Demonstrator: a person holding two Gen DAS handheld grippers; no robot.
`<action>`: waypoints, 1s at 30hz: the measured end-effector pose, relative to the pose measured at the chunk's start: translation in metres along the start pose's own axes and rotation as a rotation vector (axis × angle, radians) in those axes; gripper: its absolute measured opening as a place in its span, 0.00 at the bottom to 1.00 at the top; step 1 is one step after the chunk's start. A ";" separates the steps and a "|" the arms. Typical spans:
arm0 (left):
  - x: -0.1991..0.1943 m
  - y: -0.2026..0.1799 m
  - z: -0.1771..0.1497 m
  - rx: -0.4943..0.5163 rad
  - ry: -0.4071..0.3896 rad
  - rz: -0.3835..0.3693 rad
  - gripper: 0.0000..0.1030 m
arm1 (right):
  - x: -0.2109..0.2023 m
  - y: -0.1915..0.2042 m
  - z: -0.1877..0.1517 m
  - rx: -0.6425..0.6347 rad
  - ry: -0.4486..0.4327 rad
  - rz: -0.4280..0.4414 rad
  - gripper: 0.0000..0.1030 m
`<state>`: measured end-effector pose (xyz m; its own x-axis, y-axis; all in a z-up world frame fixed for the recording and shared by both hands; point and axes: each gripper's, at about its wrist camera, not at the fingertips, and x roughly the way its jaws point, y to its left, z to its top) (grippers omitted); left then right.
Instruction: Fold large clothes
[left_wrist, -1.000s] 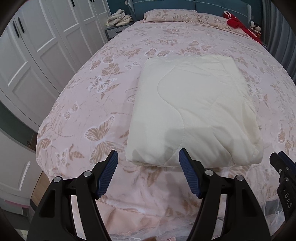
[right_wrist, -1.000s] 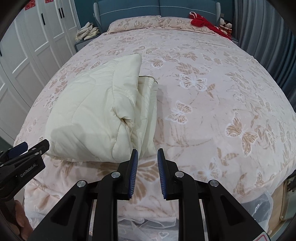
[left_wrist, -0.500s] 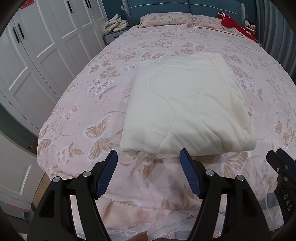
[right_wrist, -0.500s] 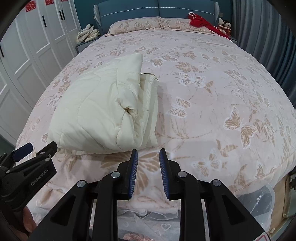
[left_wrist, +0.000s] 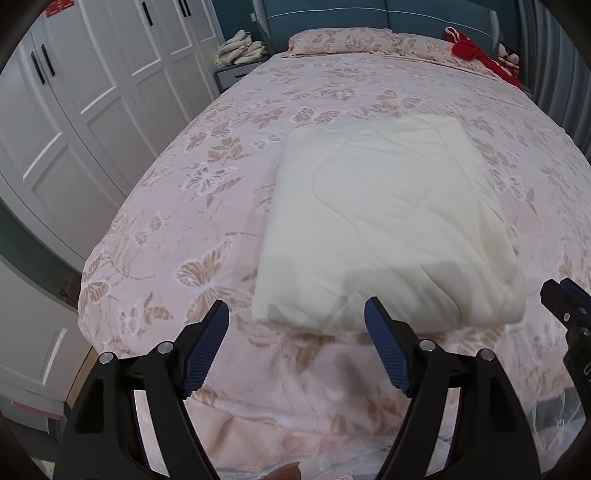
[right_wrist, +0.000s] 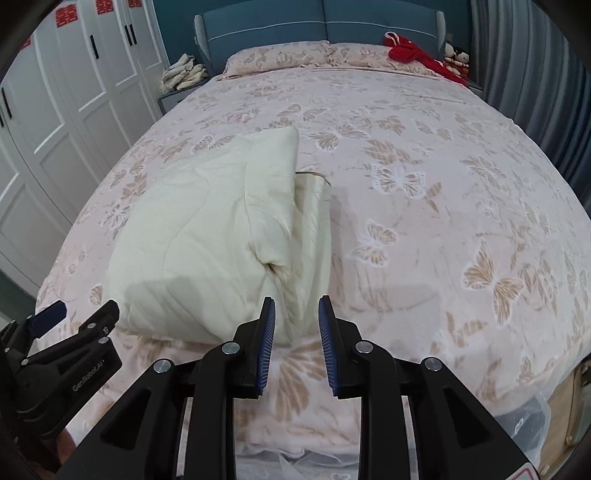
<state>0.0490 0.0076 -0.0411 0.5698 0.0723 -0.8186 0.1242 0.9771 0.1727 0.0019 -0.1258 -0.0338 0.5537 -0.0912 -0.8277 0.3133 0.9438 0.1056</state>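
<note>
A cream quilted blanket lies folded in a thick rectangle on the pink butterfly bedspread. It also shows in the right wrist view, where layered edges face right. My left gripper is wide open and empty, just short of the blanket's near edge. My right gripper is open a little and empty, at the blanket's near right corner without gripping it. Each gripper shows at the edge of the other's view: the right one and the left one.
White wardrobe doors stand along the left. A bedside table carries a pile of pale clothes. Pillows, a red garment and a blue headboard are at the far end. Grey curtains hang on the right.
Both grippers pulled back slightly from the blanket, then moved close to its near edge again. The right jaws opened a little wider. The blanket has not moved.
</note>
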 end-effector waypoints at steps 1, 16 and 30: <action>0.001 0.002 0.002 -0.007 0.001 0.005 0.71 | 0.002 0.001 -0.001 0.000 0.005 -0.001 0.23; 0.003 0.002 -0.016 -0.009 0.032 -0.038 0.72 | 0.000 -0.006 -0.026 0.013 0.039 -0.013 0.28; -0.006 -0.010 -0.039 0.025 0.050 -0.055 0.72 | -0.012 -0.008 -0.042 0.009 0.032 -0.015 0.29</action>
<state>0.0126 0.0055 -0.0599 0.5200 0.0293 -0.8536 0.1745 0.9747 0.1398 -0.0392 -0.1189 -0.0481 0.5244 -0.0948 -0.8462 0.3280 0.9396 0.0981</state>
